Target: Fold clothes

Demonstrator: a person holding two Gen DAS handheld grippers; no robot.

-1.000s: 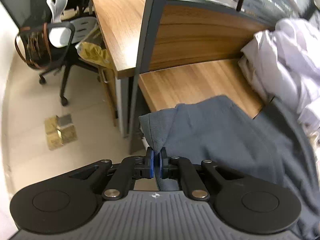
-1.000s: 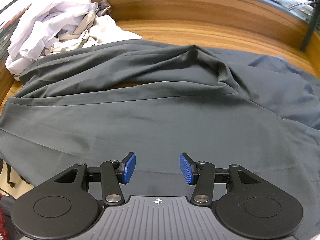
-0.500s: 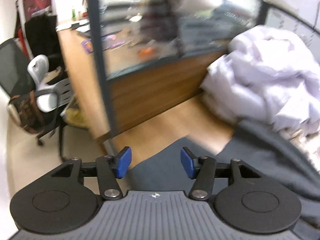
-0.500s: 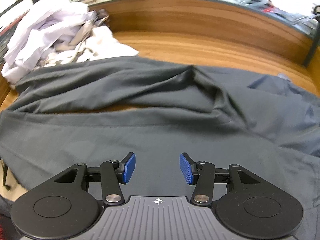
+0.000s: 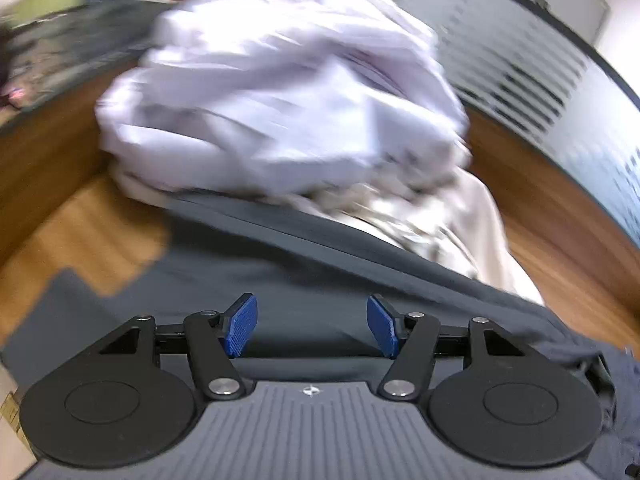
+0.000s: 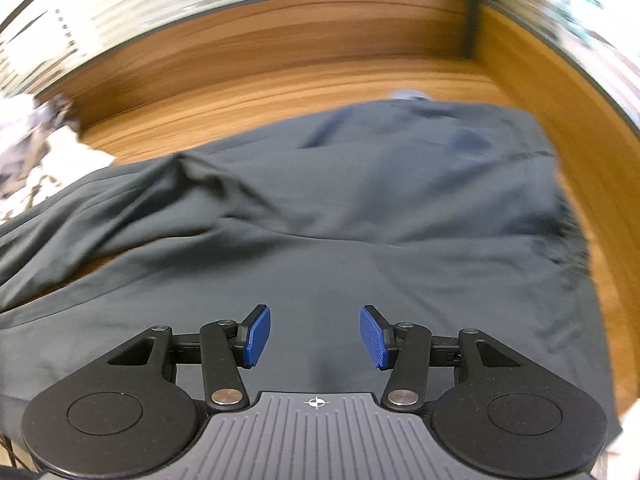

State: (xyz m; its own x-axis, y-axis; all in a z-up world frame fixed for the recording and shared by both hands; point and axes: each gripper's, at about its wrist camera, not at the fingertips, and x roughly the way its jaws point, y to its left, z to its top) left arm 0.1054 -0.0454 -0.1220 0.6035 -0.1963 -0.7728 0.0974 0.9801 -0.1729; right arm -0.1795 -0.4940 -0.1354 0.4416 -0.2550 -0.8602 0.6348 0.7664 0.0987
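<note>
A dark grey garment (image 6: 340, 208) lies spread and creased over the wooden desk (image 6: 280, 76). In the left wrist view the same dark garment (image 5: 312, 276) runs below a heap of white clothes. My left gripper (image 5: 311, 328) hovers over the dark cloth, its jaws still opening, with nothing between the blue pads (image 5: 240, 326). Above the middle of the garment my right gripper (image 6: 315, 336) stands open, and its blue pads (image 6: 258, 336) hold nothing. Both views are blurred by motion.
A big heap of white and cream clothes (image 5: 280, 92) sits on the desk behind the dark garment, its edge also at the left in the right wrist view (image 6: 32, 148). A wooden partition (image 6: 260, 36) with a dark post (image 6: 476, 8) rims the desk.
My left gripper let go of the garment's corner, opened, and swung right from the desk's left end toward the white heap. The right gripper moved right over the garment, still open.
</note>
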